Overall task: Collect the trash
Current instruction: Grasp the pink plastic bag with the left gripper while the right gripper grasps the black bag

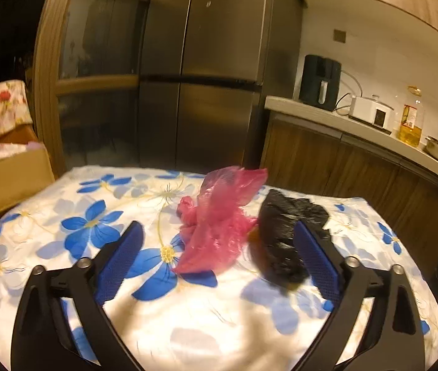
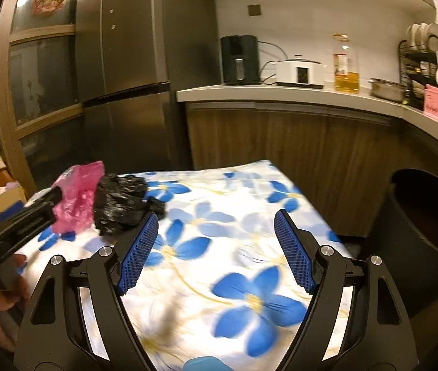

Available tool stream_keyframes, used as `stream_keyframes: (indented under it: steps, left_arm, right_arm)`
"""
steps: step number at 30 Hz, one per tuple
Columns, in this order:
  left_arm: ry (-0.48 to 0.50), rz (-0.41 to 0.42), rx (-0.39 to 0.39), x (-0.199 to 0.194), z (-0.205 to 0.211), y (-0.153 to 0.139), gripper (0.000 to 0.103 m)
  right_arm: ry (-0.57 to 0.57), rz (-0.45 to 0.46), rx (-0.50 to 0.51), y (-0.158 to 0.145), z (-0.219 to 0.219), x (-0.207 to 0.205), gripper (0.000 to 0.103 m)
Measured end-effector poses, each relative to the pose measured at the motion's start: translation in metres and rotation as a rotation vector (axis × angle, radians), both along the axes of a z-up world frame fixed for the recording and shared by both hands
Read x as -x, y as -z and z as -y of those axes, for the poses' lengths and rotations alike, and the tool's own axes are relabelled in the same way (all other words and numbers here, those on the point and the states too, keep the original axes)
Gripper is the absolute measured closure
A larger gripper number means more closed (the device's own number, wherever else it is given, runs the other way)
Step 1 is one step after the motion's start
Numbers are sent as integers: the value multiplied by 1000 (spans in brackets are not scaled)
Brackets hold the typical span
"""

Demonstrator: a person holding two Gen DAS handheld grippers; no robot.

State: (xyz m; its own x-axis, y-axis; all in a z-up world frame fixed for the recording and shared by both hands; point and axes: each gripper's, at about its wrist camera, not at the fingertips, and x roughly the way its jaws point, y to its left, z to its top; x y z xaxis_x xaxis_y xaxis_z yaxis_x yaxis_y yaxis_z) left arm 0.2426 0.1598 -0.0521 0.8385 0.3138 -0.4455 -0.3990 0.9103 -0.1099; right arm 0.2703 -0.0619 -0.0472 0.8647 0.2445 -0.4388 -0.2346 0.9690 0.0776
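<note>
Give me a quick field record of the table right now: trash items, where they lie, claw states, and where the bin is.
surface: table with blue-flower cloth
trash 1: pink plastic bag, crumpled, on the cloth
trash 2: black plastic bag, crumpled, right beside the pink one
left claw: open, both bags lie ahead between its fingers, not gripped
right claw: open, nothing between its fingers
bin: dark round bin, at the table's right edge in the right wrist view

Crumpled pink plastic bag (image 1: 215,216) and black bag (image 1: 283,241), side by side on floral cloth (image 1: 64,247).
</note>
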Motion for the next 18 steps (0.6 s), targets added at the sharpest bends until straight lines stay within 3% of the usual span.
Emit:
stream_keyframes:
  steps: [7, 10, 12, 16, 18]
  left_arm:
    - [39, -55, 57, -21, -16, 15, 29]
    - [42, -82, 104, -26, -24, 24, 45]
    - [39, -101, 145, -29, -31, 30, 64]
    - [61, -100, 199, -30, -37, 34, 83]
    - [77, -92, 208, -29, -37, 34, 97]
  right_arm:
    - [-72, -5, 11, 6, -43, -17, 27]
    - [-94, -11, 15, 9, -57, -24, 27]
    - [-111, -14, 23, 12, -68, -28, 27]
    - [-142, -25, 34, 18, -83, -33, 27]
    - [-153, -37, 40, 21, -91, -39, 27]
